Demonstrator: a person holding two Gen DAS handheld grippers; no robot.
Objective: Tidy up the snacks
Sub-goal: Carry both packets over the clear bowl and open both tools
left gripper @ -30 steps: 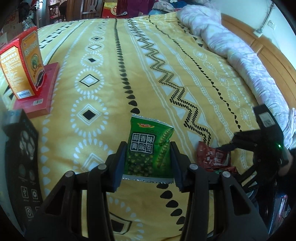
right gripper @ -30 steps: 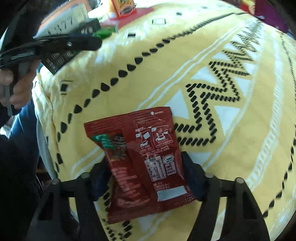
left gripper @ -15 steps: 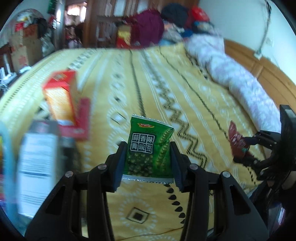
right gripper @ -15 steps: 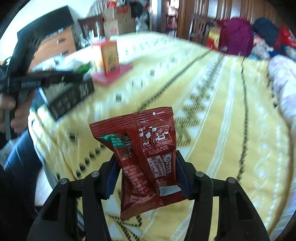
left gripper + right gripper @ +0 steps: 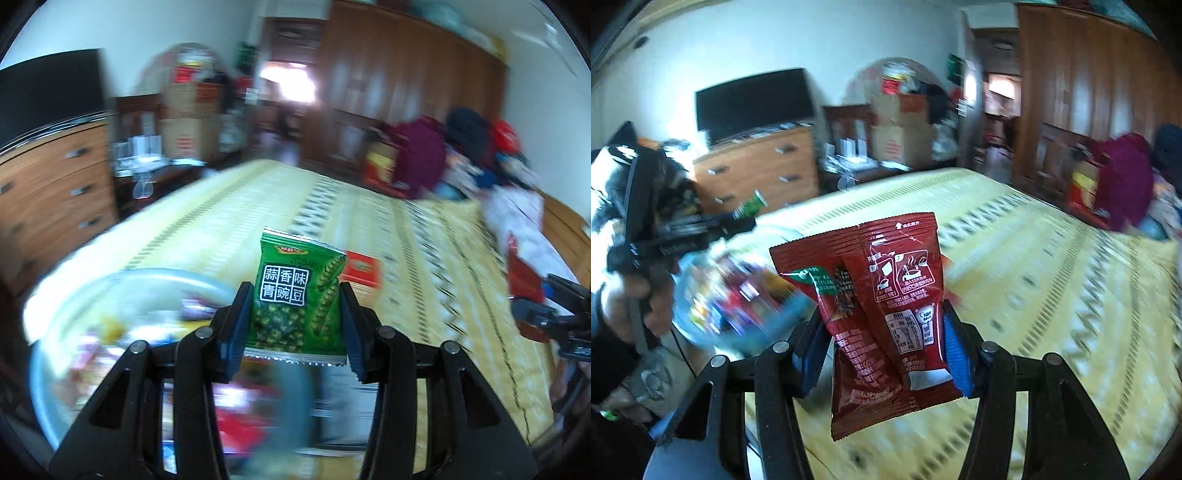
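Note:
My left gripper (image 5: 295, 291) is shut on a green pea snack packet (image 5: 291, 314), held upright in the air above a clear tub (image 5: 147, 275) of mixed snacks. In the right wrist view my right gripper (image 5: 882, 310) is shut on a dark red sachet (image 5: 886, 295), raised over the yellow patterned bed (image 5: 1052, 295). That view also shows the left gripper (image 5: 738, 223), in a person's hand, with its green packet (image 5: 752, 206) over the blurred tub (image 5: 798, 306). At the right edge of the left wrist view is the right gripper (image 5: 532, 306) with the red sachet (image 5: 521, 273).
A red box (image 5: 364, 271) lies on the bed beyond the green packet. A wooden dresser (image 5: 757, 170) with a television (image 5: 753, 99) stands past the bed's edge. Clothes are piled at the far side (image 5: 424, 155). Wardrobes line the back wall.
Both grippers have risen off the bed with their packets and swung left. The snack tub has come into view under the left gripper. The right jaws narrowed onto the red sachet.

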